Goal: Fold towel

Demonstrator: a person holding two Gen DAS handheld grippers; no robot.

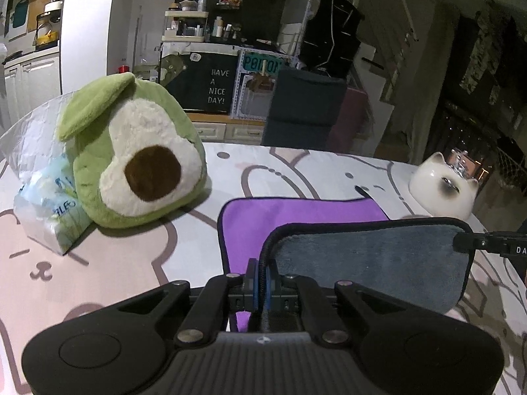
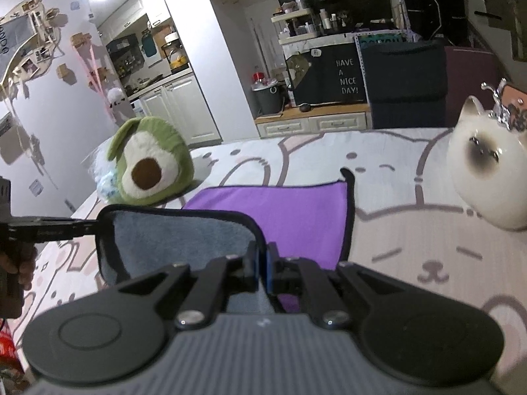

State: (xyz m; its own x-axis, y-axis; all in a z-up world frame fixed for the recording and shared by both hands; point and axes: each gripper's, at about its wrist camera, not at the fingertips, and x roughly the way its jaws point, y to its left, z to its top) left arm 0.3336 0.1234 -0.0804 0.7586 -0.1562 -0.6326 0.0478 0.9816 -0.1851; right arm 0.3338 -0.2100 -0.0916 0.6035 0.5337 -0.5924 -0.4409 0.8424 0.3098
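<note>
"HAVE A NICE DAY!" stands on the dark cloth cover (image 1: 210, 85), "Hi" in its speech bubble (image 2: 316, 52); the teal sign (image 1: 262, 64) perhaps reads "POISON".

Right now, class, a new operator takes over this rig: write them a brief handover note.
Left gripper: shut on the towel, at its near left corner.
Right gripper: shut on the near right corner.
Towel: near edge lifted, grey side facing the cameras; far purple half flat on the bed sheet, between the avocado plush and the cat figurine.
Done: both corners gripped and raised.
Left: carry them to the far edge, lay down, release.
</note>
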